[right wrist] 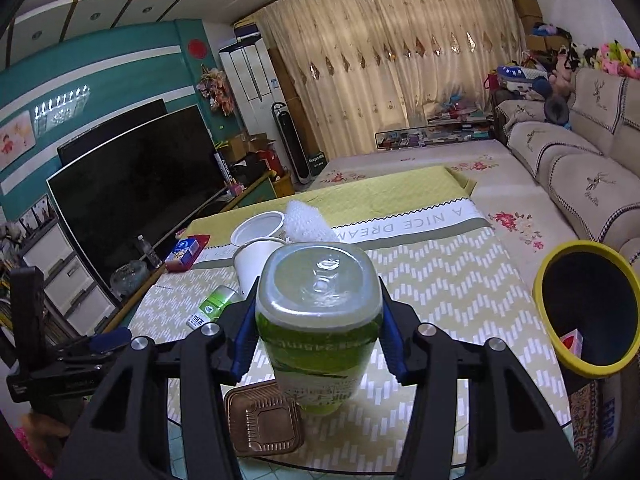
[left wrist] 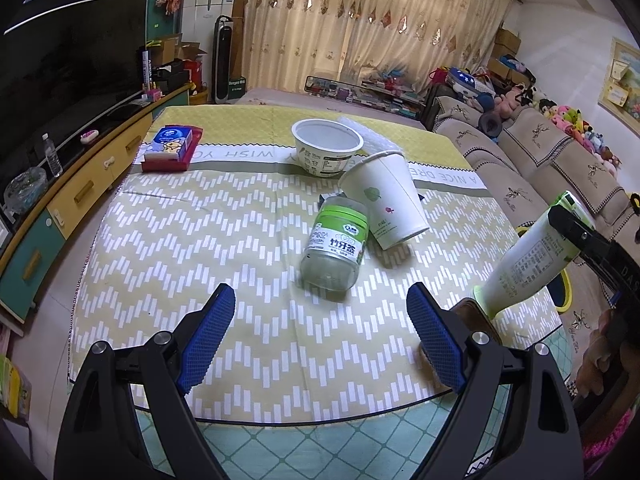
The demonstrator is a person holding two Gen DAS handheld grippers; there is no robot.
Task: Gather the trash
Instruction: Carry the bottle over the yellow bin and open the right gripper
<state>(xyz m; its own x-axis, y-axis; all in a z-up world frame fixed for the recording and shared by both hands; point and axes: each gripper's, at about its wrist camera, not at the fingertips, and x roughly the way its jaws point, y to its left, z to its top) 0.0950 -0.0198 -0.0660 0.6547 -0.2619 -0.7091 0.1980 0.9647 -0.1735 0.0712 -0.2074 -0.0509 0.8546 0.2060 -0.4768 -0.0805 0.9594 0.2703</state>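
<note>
From the left wrist, the left gripper (left wrist: 320,334) hangs with its jaws spread and empty over the chevron tablecloth (left wrist: 168,240); a toppled jar (left wrist: 335,246), paper cup (left wrist: 386,200) and tub (left wrist: 326,146) lie ahead, with a sofa (left wrist: 560,160) beside the table.

From the right wrist, the right gripper (right wrist: 318,324) clasps a green bottle (right wrist: 318,320), apparently lifted off the cloth; a yellow-rimmed bin (right wrist: 552,320) stands nearby.

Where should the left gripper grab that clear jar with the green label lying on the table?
Grip the clear jar across its middle, on the label band, coming from above. It lies on its side, base toward the open left gripper, with its top close against the tipped paper cup. Its flanks look bare, so a finger could probably drop on each side without nudging the cup.
</note>
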